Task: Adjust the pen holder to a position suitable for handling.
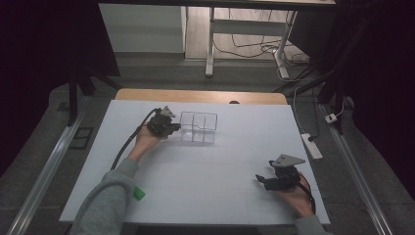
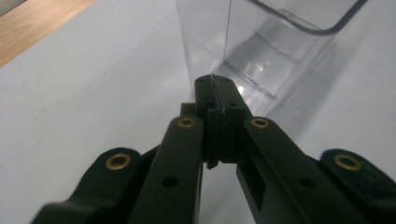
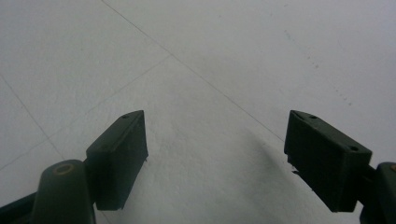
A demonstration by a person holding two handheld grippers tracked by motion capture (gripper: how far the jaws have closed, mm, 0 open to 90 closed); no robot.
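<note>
Seen from above: a clear plastic box (image 1: pixel 198 127) with inner dividers, standing upright on the white table (image 1: pixel 205 171) toward its far side. Landmark for all else here. Touching the box's left wall, the left gripper (image 1: pixel 172 127), held in a hand (image 1: pixel 147 138) with a grey sleeve (image 1: pixel 105 203) trailing back to the near edge. Beside that sleeve, well apart from the box, a small green thing (image 1: pixel 139 194), too small to make out.

From the left gripper view: jaws pressed together, pinching the thin clear wall of the box (image 2: pixel 261 51) at its near edge, left gripper (image 2: pixel 217 95) closed on that wall. Box interior visible beyond, with a dark rim curving across the top.

Well apart from the box, toward the near right corner of the table, the right gripper (image 1: pixel 262 179), held low in the other hand (image 1: pixel 296 198), with a grey three-cornered plate on top. From the right gripper view: jaws spread wide, nothing between them, right gripper (image 3: pixel 217 156) open above bare white table (image 3: pixel 210 70) marked with faint lines.

Beyond the far edge of the table, past the box, a strip of wood (image 1: pixel 200 95) and a power strip (image 1: pixel 311 146) on the floor at the right.
</note>
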